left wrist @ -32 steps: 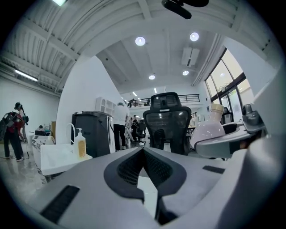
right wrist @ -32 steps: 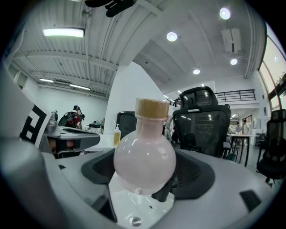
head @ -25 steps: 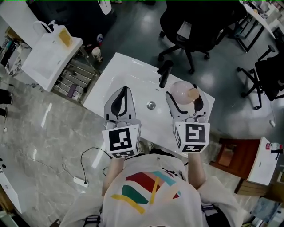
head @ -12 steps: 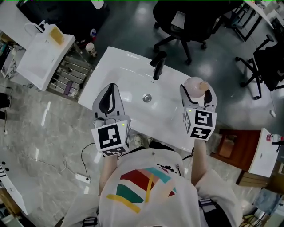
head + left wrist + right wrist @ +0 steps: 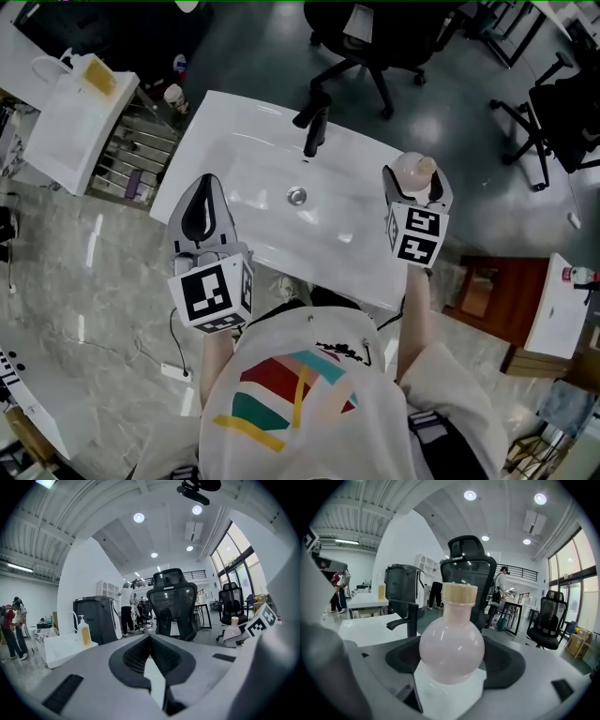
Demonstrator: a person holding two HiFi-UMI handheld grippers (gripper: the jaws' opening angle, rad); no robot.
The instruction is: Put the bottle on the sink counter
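Bottle: a pale pink bottle with a round body and a wood-coloured cap, upright, at the right end of the sink counter. In the right gripper view the bottle fills the middle, with the white surface under it. I cannot tell if its bottom touches the counter.
Right gripper: my right gripper is clamped on the round body, one jaw on each side of it. Its own view shows the same grasp.
Left gripper: my left gripper is above the front left part of the counter, well apart from the bottle. Its jaws are together at the tips and hold nothing.
Sink counter: white, with a basin between my two grippers.
Drain: a small round drain in the middle of the basin.
Faucet: a black faucet at the far edge of the basin, seen also to the left of the bottle in the right gripper view.
Around: a black office chair beyond the counter, and a white bag to its left.
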